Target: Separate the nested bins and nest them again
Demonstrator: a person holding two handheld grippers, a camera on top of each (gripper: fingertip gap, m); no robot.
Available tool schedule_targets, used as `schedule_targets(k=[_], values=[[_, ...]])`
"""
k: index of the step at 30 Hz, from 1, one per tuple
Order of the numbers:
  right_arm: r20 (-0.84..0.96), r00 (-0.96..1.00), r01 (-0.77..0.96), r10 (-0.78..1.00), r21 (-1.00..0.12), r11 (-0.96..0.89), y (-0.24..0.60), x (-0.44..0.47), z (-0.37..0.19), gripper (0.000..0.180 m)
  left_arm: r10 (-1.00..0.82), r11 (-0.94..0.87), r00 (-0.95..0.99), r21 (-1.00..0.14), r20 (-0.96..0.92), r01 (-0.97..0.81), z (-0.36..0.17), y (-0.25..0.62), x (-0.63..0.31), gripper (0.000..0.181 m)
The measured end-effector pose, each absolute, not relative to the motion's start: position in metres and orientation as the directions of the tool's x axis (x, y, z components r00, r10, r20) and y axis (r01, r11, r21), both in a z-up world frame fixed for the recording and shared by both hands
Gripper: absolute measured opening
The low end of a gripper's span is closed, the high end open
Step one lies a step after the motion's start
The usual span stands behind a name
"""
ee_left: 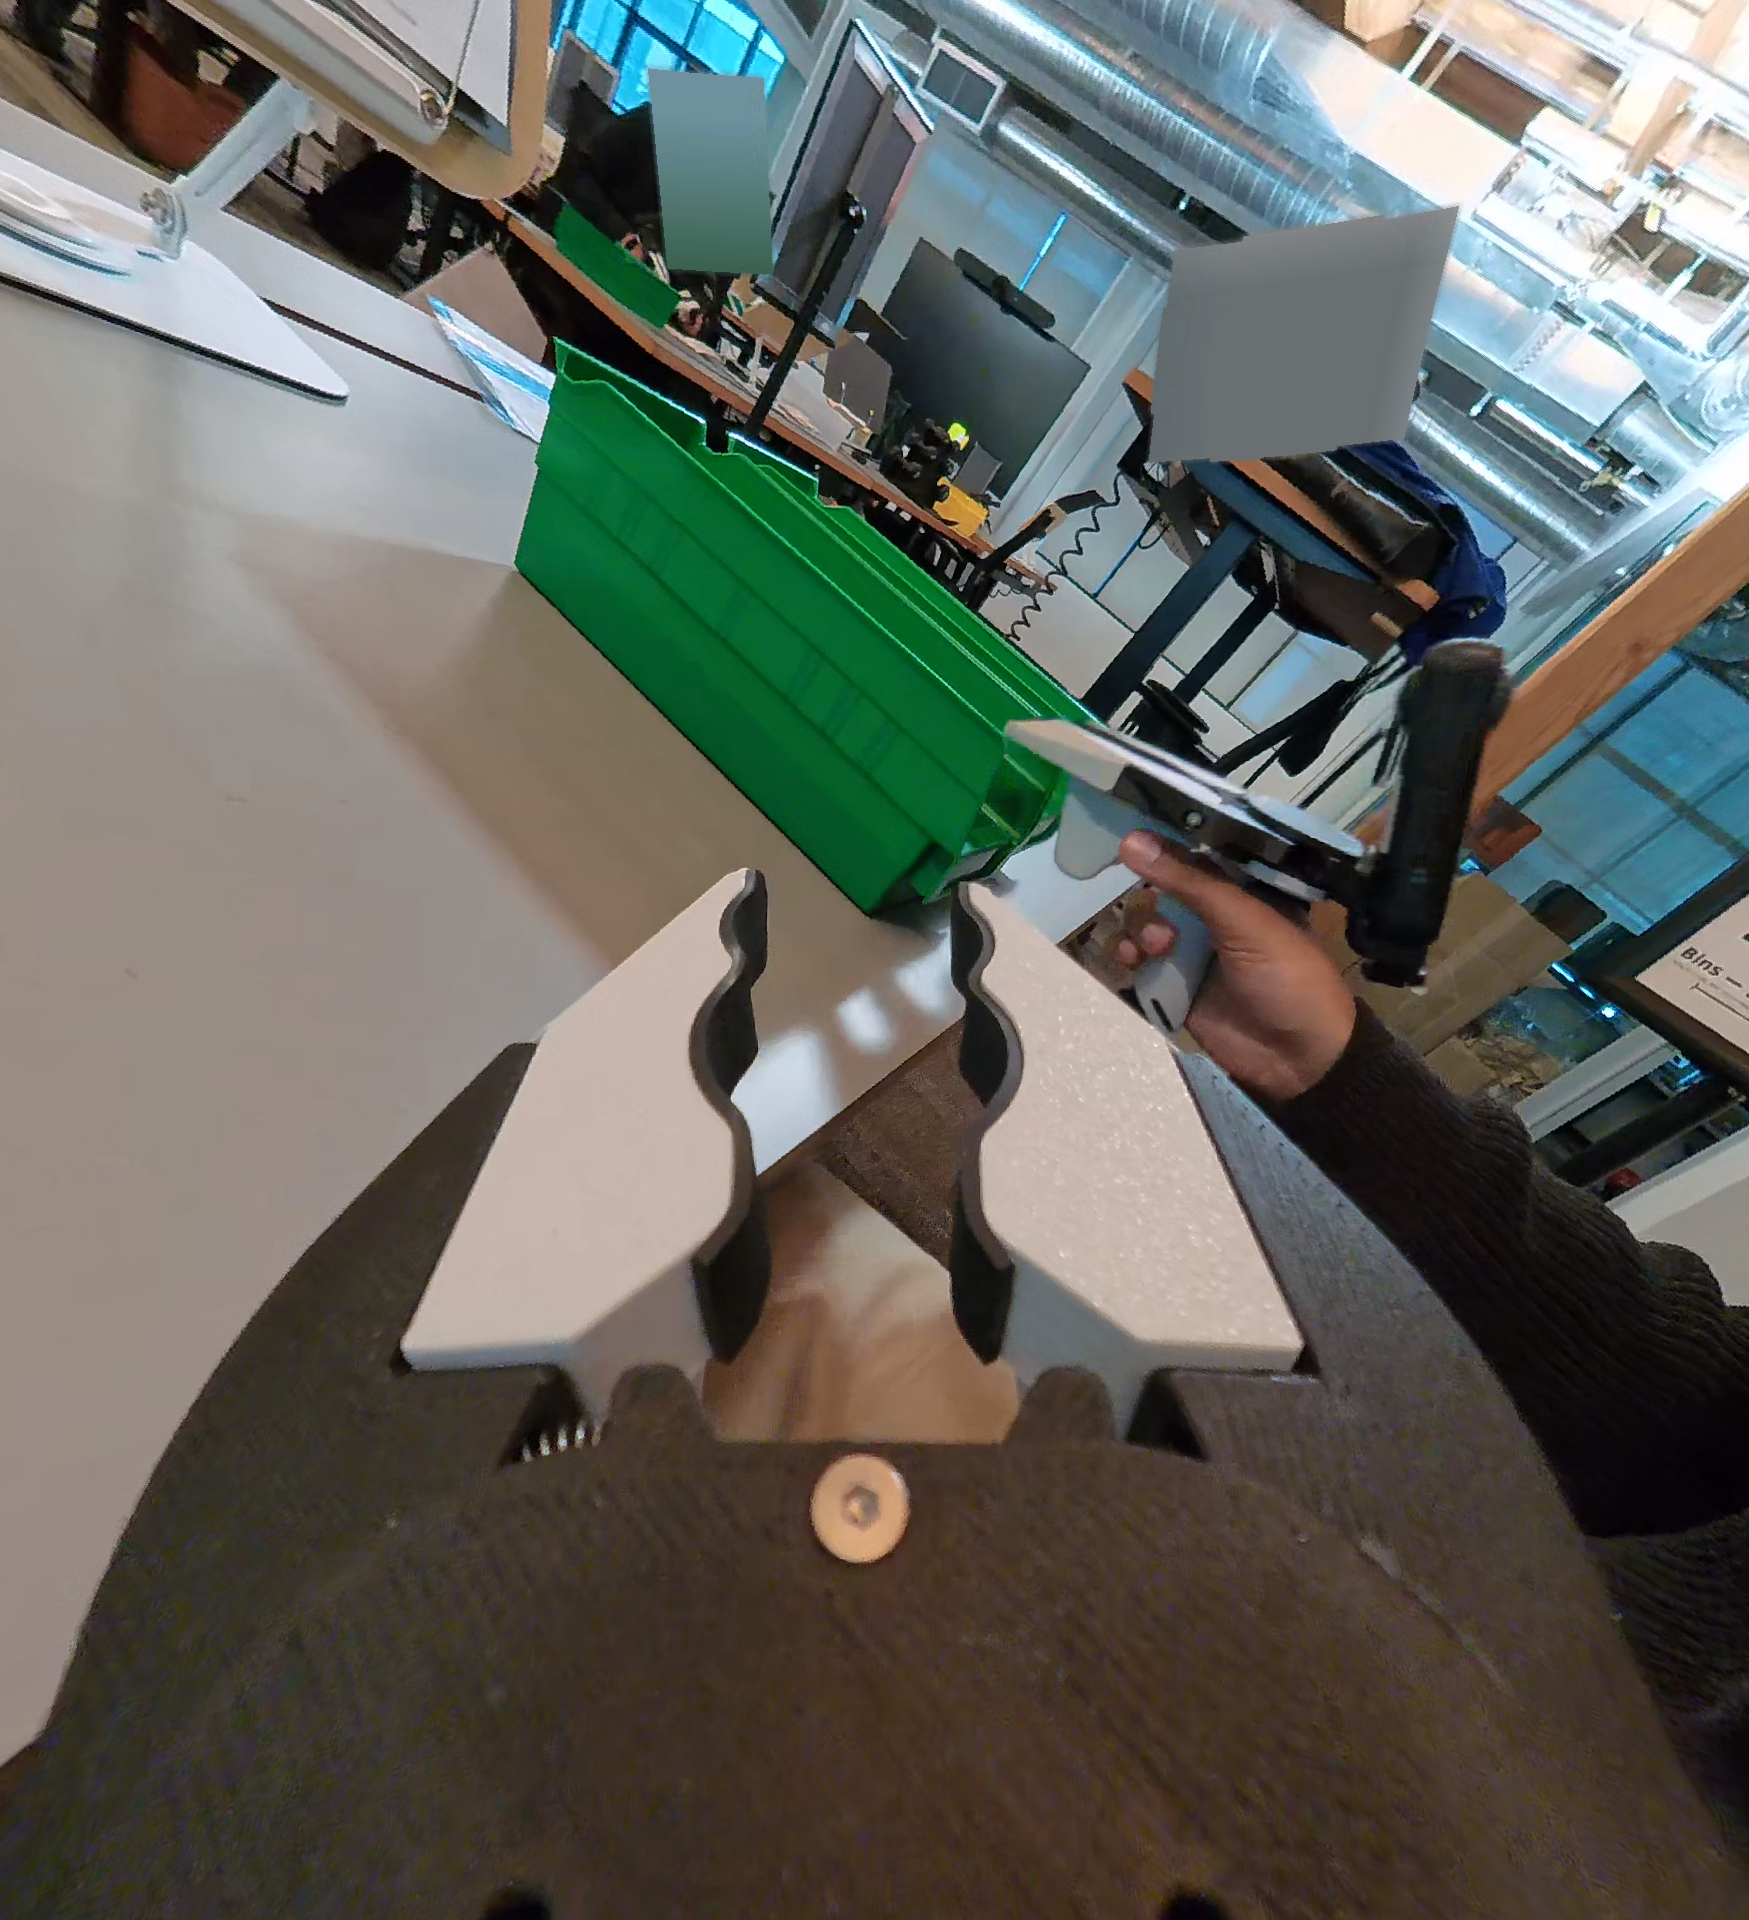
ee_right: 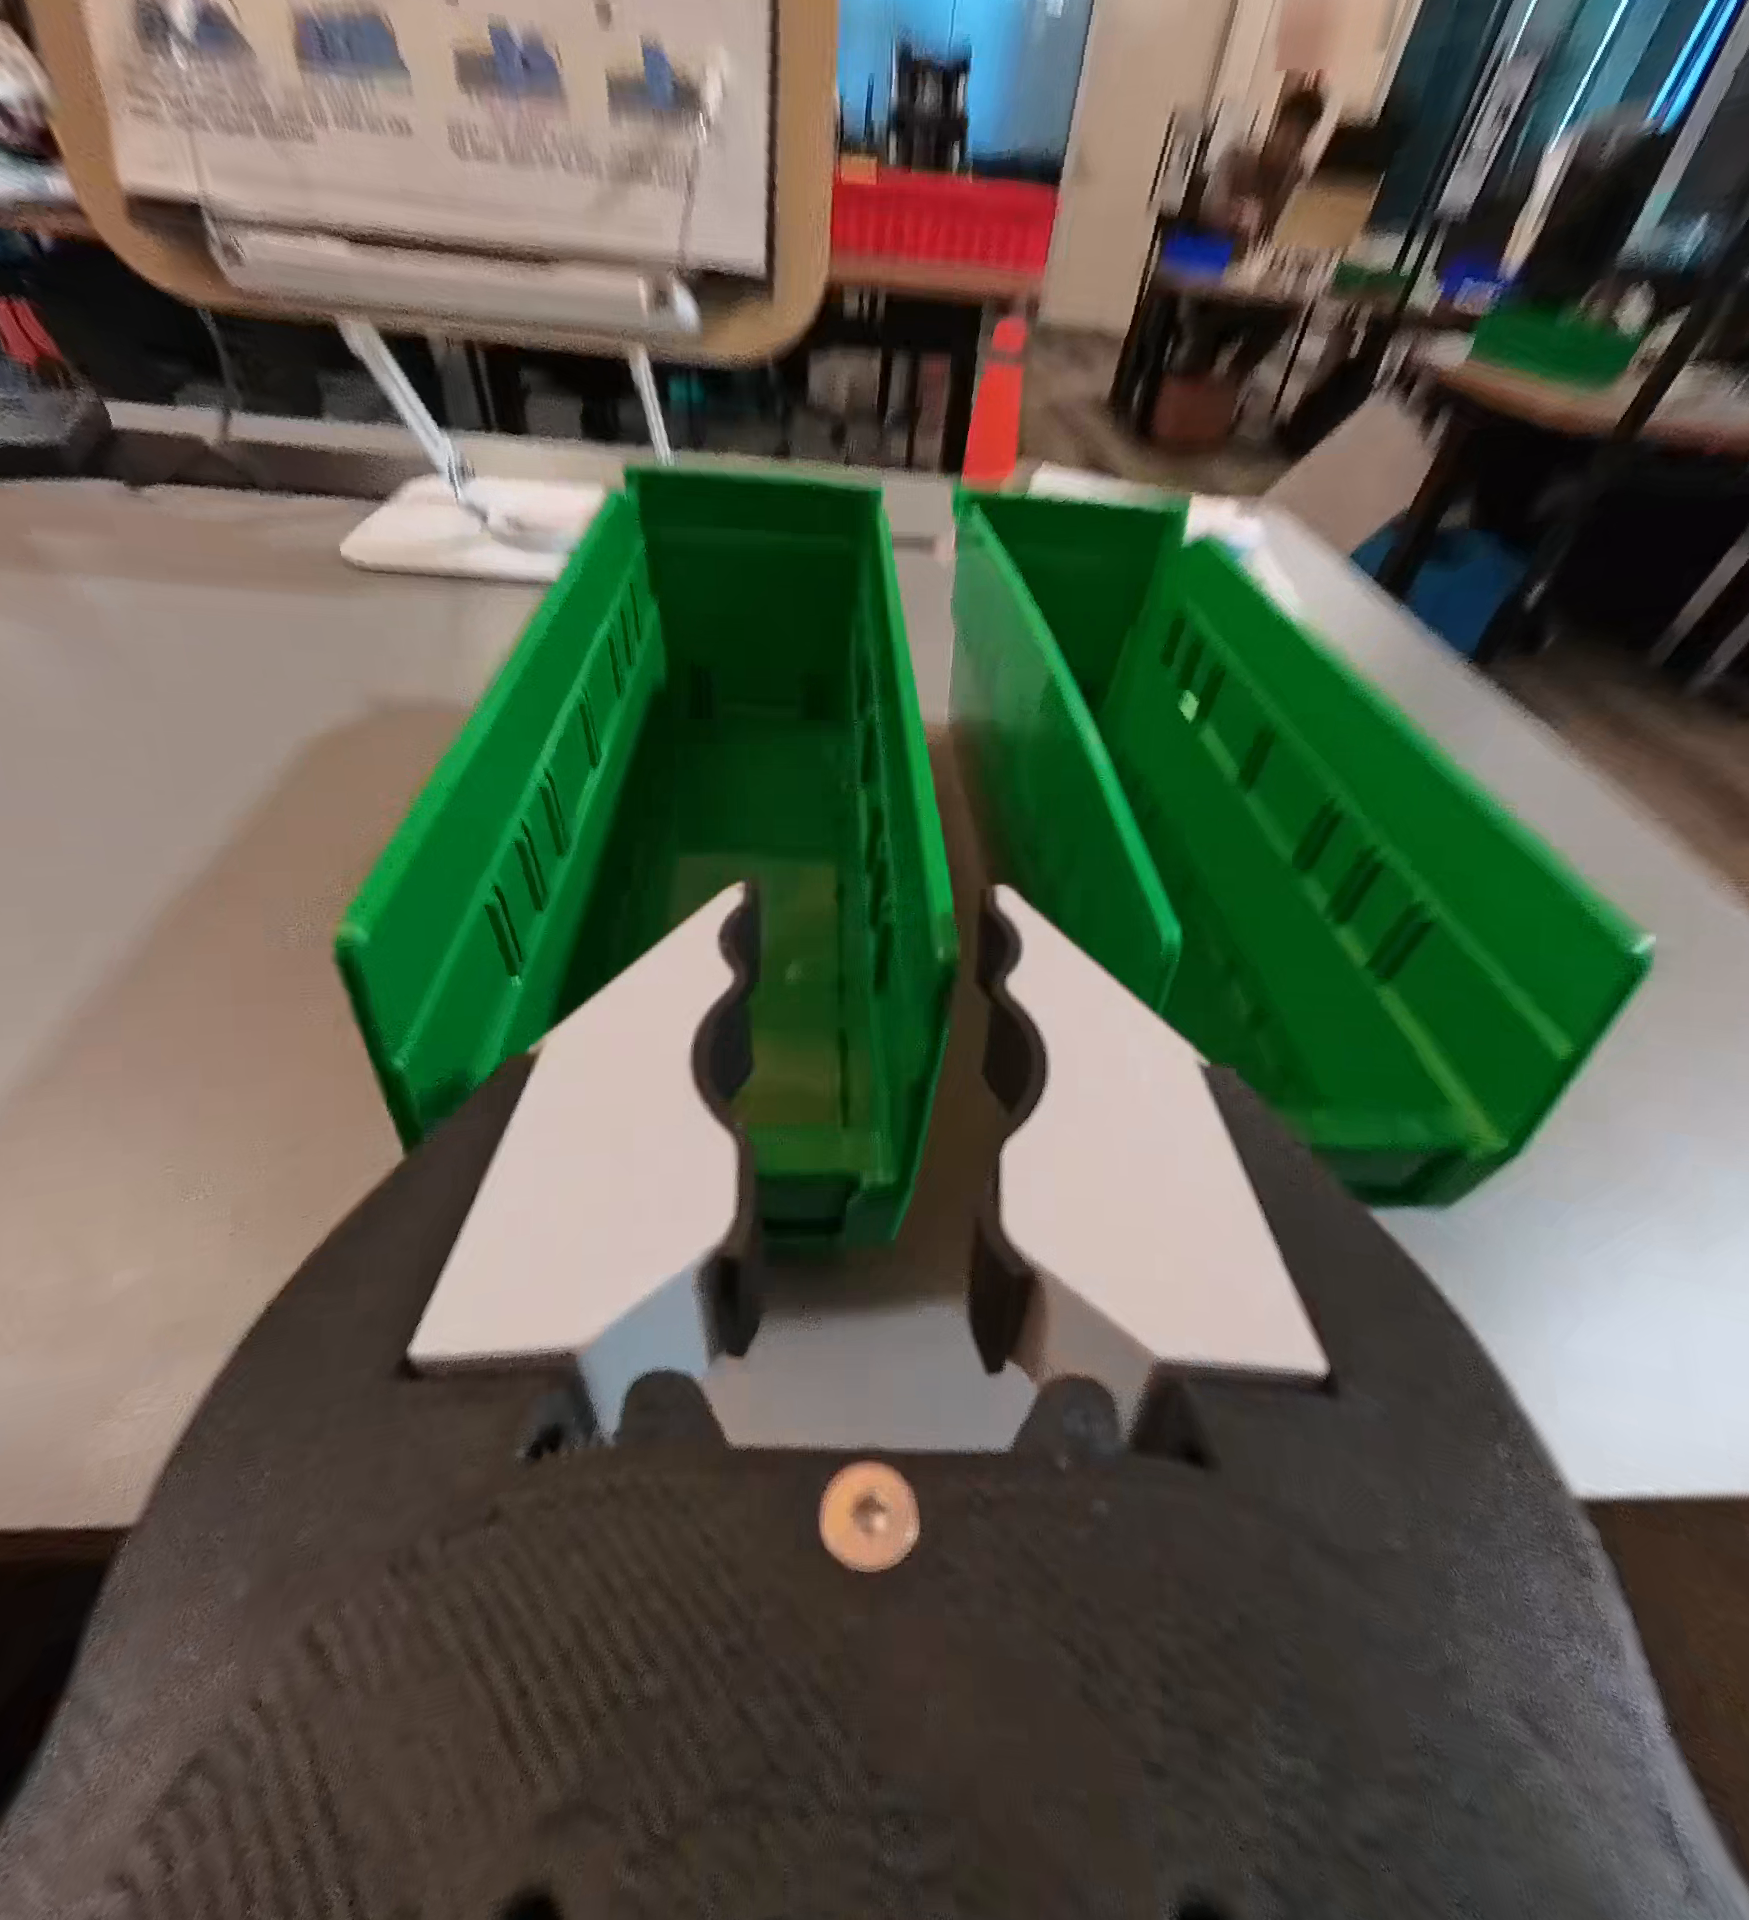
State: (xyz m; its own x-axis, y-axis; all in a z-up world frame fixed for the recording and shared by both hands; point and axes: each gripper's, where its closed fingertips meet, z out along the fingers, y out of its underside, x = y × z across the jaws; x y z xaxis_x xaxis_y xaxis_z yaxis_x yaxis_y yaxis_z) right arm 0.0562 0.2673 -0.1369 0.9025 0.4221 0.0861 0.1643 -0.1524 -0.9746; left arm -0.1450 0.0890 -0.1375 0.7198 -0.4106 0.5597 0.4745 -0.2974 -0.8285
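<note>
Right wrist view: long green plastic bins [ee_right: 745, 790].

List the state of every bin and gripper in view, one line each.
Left green bin: upright on the table, open top, appears to hold another bin nested inside.
Right green bin: upright on the table, empty, beside the left bin with a narrow gap between them.
Left gripper: open, holding nothing, short of the bins.
Right gripper: open, holding nothing, above the near ends of the bins.
</note>
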Motion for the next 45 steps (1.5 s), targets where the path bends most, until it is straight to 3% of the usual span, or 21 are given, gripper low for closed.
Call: schedule_targets(k=[4, 8, 11, 17, 20, 29, 32, 38, 42, 45], values=[[0.163, 0.872, 0.135, 0.462, -0.986, 0.093, 0.243, 0.036, -0.095, 0.038, -0.408, -0.297, 0.727, -0.833, 0.552, 0.466, -0.139, 0.09, -0.146, 0.033], [0.107, 0.78, 0.005, 0.617, -0.986, 0.164, 0.205, -0.002, -0.076, 0.033, -0.405, -0.3, 0.73, -0.834, 0.55, 0.462, -0.14, 0.091, -0.146, 0.034], [0.146, 0.692, 0.003, 0.707, -0.98, 0.199, 0.181, -0.027, -0.076, 0.032, -0.405, -0.3, 0.734, -0.838, 0.545, 0.456, -0.141, 0.091, -0.145, 0.034], [0.102, 0.541, 0.046, 0.835, -0.995, 0.091, 0.162, -0.058, -0.101, 0.029, -0.398, -0.292, 0.749, -0.847, 0.53, 0.444, -0.141, 0.092, -0.146, 0.034], [0.065, 0.452, 0.061, 0.89, -0.997, 0.042, 0.153, -0.064, -0.11, 0.0, -0.391, -0.289, 0.753, -0.848, 0.529, 0.445, -0.141, 0.092, -0.148, 0.035], [0.023, 0.344, 0.067, 0.939, -0.998, 0.0, 0.145, -0.084, -0.115, 0.0, -0.305, -0.212, 0.824, -0.878, 0.477, 0.429, -0.137, 0.087, -0.182, 0.036], [0.069, 0.309, 0.108, 0.949, -0.993, 0.037, 0.141, -0.098, -0.119, 0.0, -0.164, -0.119, 0.907, -0.921, 0.387, 0.371, -0.132, 0.083, -0.225, 0.042], [0.097, 0.259, 0.148, 0.961, -0.987, 0.06, 0.138, -0.123, -0.126, 0.0, 0.357, 0.22, 0.908, -0.965, 0.218, 0.146, -0.082, 0.014, -0.376, 0.045], [0.055, 0.227, 0.137, 0.972, -0.99, 0.024, 0.137, -0.138, -0.127, 0.0, 0.592, 0.188, 0.796, -0.982, 0.126, 0.015, -0.079, -0.042, -0.444, 0.045], [0.018, 0.204, 0.145, 0.979, -0.989, -0.012, 0.136, -0.147, -0.13, 0.0, 0.651, 0.098, 0.752, -0.994, 0.102, 0.05, -0.101, -0.059, -0.475, 0.047]])
